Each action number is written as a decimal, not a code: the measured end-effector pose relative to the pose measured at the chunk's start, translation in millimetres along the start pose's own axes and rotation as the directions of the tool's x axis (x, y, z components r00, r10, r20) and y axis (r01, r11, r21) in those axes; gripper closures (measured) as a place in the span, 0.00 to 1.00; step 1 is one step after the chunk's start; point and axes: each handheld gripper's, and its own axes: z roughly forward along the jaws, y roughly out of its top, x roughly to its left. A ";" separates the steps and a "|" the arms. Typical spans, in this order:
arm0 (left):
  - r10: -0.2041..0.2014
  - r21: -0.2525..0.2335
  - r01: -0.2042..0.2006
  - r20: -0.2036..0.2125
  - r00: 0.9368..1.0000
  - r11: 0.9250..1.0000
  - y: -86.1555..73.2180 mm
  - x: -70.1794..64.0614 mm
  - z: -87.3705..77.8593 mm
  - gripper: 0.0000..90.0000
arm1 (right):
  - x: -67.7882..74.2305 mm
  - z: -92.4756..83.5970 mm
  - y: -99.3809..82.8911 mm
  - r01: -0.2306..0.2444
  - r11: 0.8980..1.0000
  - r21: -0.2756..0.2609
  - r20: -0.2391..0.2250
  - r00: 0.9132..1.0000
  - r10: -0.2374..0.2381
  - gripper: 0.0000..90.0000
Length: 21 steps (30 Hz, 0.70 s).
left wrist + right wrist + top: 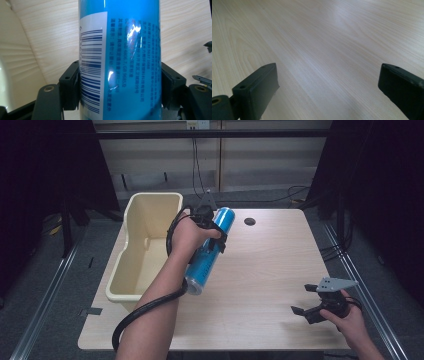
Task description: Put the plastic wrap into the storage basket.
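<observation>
Clamping the blue can (pixel 210 251) mid-body just beside the cream tub (pixel 145 245), the left gripper (pixel 212 227) fingers held a stiff, glossy, likely slippery cylinder above the surface (pixel 270 270), while the right gripper (pixel 312 307) fingers stood spread and empty, well apart from the tub.

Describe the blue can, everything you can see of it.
The blue can is a long, glossy cylinder, metal by its shine, with a rounded silvery end toward the person. In the left gripper view it carries a white barcode panel and columns of small dark print. The left gripper clamps it about mid-body, a black pad pressed on each side. It lies tilted, far end pointing away and to the right, beside the cream plastic tub, over the wooden table. Whether it touches the tabletop I cannot tell.
</observation>
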 end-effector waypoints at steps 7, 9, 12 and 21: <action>-0.022 -0.017 0.022 -0.008 1.000 1.000 -3.4 7.0 -13.6 0.36 | 0.2 0.6 0.1 0.000 1.000 0.000 -0.005 1.000 0.000 0.03; -0.028 -0.017 0.028 -0.007 1.000 0.999 -4.4 9.1 -17.2 0.36 | 0.3 0.6 0.1 0.002 1.000 0.001 -0.004 1.000 -0.002 0.03; -0.037 -0.013 0.037 -0.007 0.999 0.999 -5.9 12.2 -23.3 0.36 | 0.4 0.7 0.0 0.000 1.000 0.002 -0.004 1.000 0.000 0.03; -0.067 -0.044 0.066 -0.020 0.998 0.997 -11.1 22.4 -38.3 0.36 | 1.5 2.0 0.9 0.013 1.000 0.003 -0.006 1.000 -0.013 0.03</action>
